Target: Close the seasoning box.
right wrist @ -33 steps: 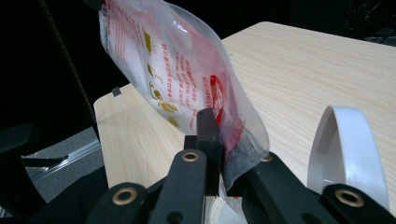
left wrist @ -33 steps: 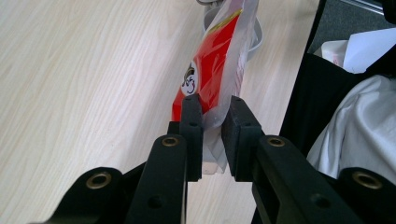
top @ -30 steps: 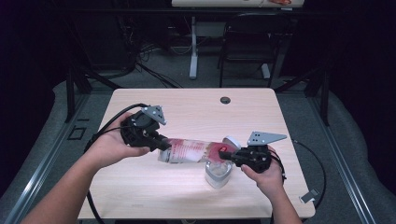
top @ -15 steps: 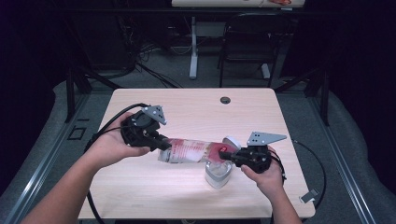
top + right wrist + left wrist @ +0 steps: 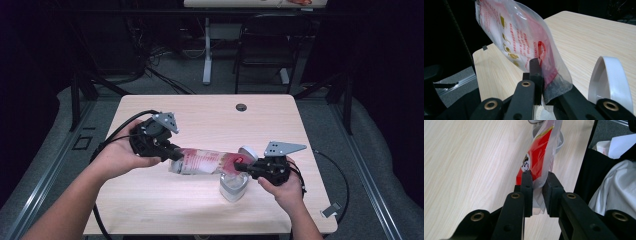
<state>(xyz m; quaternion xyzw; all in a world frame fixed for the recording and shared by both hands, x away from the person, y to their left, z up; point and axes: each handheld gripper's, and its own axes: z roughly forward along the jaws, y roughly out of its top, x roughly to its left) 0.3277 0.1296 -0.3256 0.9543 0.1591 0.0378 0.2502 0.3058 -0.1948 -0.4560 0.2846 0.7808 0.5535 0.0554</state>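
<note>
Snack bag (image 5: 207, 161), the red and clear plastic one, is hanging in the air between my two tongs, stretched out lengthways just above the table (image 5: 200, 120). The left tongs (image 5: 172, 152) are clamped on one end of it, and in the left gripper view the pads pinch the sealed edge flat. The right tongs (image 5: 245, 166) are shut on the other end, where the right gripper view shows the crimped corner squeezed tight.

So the pick-up part looks done to me: both ends gripped, bag off the wood. What's left, I reckon, is either tearing it open or tipping it into the little white heart-shaped dish (image 5: 233, 186) sitting right under the right end. The seal seems unbroken, though honestly the film is too shiny for me to be sure.

Around it: a white rounded lid-like thing (image 5: 610, 80) just beside the right tongs, and a small dark cable hole (image 5: 241, 107) at the far edge of the table, well out of the way. Nothing really blocks the bag; only the dish is close enough to bump.
</note>
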